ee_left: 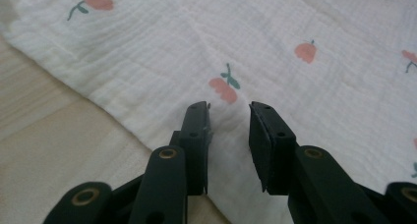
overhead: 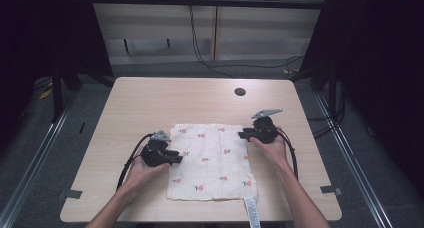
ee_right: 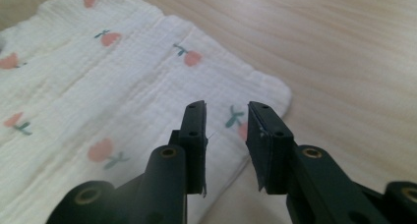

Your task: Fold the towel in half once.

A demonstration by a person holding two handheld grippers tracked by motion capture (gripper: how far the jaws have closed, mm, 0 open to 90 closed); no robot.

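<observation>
1 white cloth point(overhead: 212, 160) w/ little red flowers, mid of frame. 2 black grippers: left gripper point(overhead: 176, 159) at cloth's left side, right gripper point(overhead: 243, 135) at its upper right. 1 wood table point(overhead: 150, 103). 1 dark round hole point(overhead: 240, 92), upper mid. 1 white tag point(overhead: 251, 212), bottom edge. 2 hands.

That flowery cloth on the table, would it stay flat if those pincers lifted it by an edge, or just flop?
The cloth would probably flop and drape: it is thin, crinkled and lies limp on the table. It looks light, so lifting should be easy. Pushed, it would likely bunch into wrinkles rather than slide as one piece.
</observation>
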